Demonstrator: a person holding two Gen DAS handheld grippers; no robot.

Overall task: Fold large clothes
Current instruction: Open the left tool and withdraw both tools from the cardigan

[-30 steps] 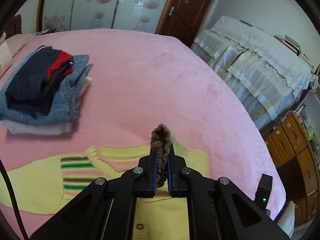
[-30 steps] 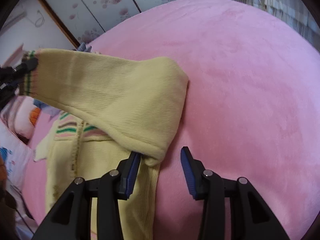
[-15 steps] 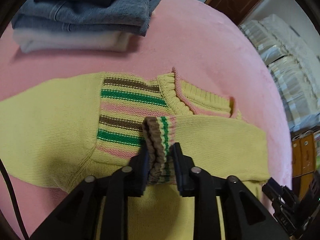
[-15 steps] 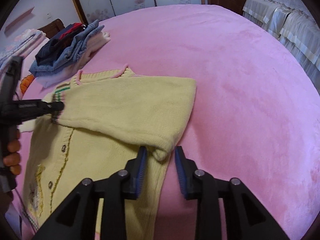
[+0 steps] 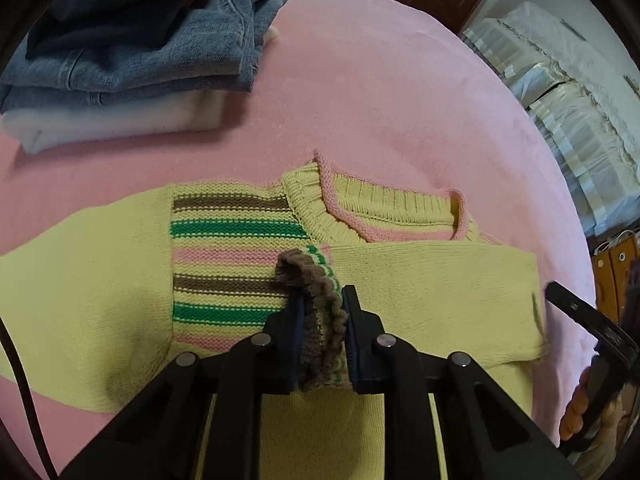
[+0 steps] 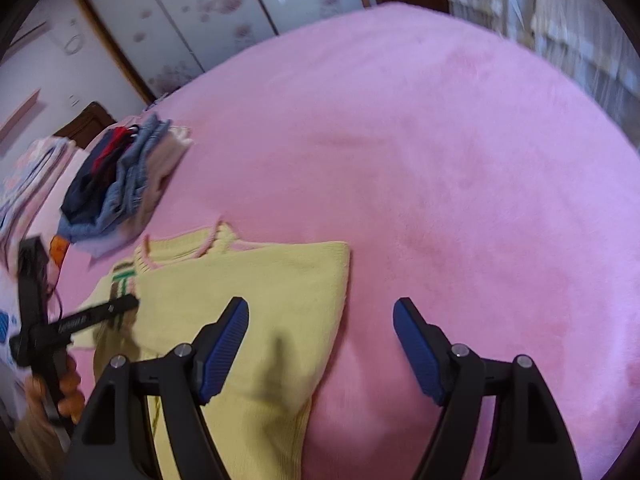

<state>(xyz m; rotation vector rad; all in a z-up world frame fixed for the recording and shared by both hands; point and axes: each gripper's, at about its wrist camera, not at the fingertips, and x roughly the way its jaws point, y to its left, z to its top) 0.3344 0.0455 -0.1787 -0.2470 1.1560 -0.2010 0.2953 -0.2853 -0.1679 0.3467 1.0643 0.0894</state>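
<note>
A yellow knit cardigan with pink, green and brown stripes lies flat on the pink bed. Its right sleeve is folded across the chest. My left gripper is shut on the sleeve's brown cuff, low over the striped chest. In the right wrist view the cardigan lies at lower left. My right gripper is open and empty, raised above the cardigan's folded right edge. The left gripper shows there at the left.
A stack of folded clothes, jeans and dark garments on a white one, sits at the far left of the bed; it also shows in the right wrist view. A second bed with white covers and wooden drawers stand to the right.
My left gripper lowered the cuff onto the cardigan's chest, laying the sleeve across it. My right gripper let go of the sleeve fold, opened wide and lifted away.
</note>
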